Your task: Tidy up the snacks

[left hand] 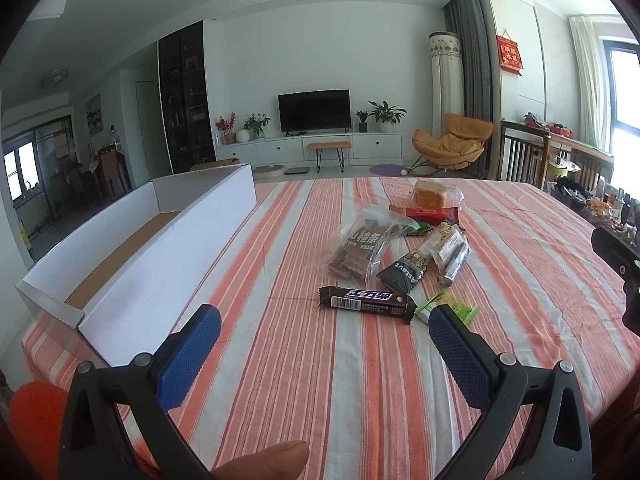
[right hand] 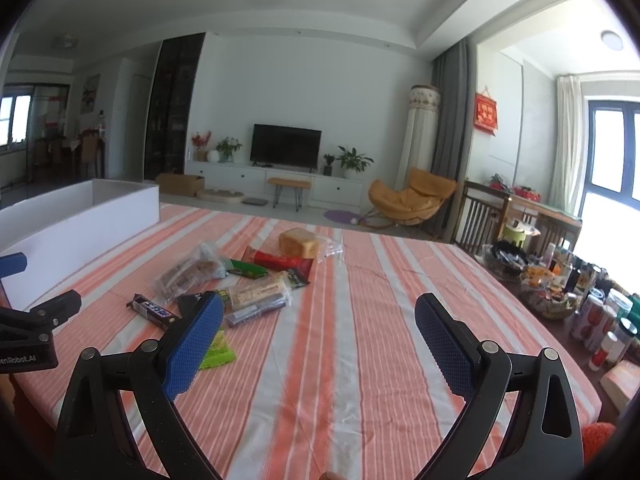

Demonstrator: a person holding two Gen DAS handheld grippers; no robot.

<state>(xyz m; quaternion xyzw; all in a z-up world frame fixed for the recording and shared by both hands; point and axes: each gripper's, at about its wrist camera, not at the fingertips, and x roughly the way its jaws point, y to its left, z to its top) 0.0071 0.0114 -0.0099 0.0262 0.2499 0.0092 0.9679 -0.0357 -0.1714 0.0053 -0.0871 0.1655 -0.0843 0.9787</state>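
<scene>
A pile of snacks lies mid-table on the striped cloth. Nearest is a brown chocolate bar (left hand: 366,303) (right hand: 154,311), with a green packet (left hand: 446,307) (right hand: 216,350) beside it. Behind lie a black packet (left hand: 402,274), a clear bag of brown bars (left hand: 356,250) (right hand: 188,272), a red packet (left hand: 432,212) (right hand: 282,260) and wrapped bread (left hand: 430,194) (right hand: 298,242). An open white cardboard box (left hand: 160,256) (right hand: 80,220) stands at the left. My left gripper (left hand: 324,328) is open, empty, just short of the chocolate bar. My right gripper (right hand: 318,316) is open, empty, right of the pile.
The striped cloth (right hand: 360,340) covers the table. A side table with bottles, cans and bowls (right hand: 580,300) stands beyond the right edge. The other gripper's body shows at the right edge of the left wrist view (left hand: 624,272).
</scene>
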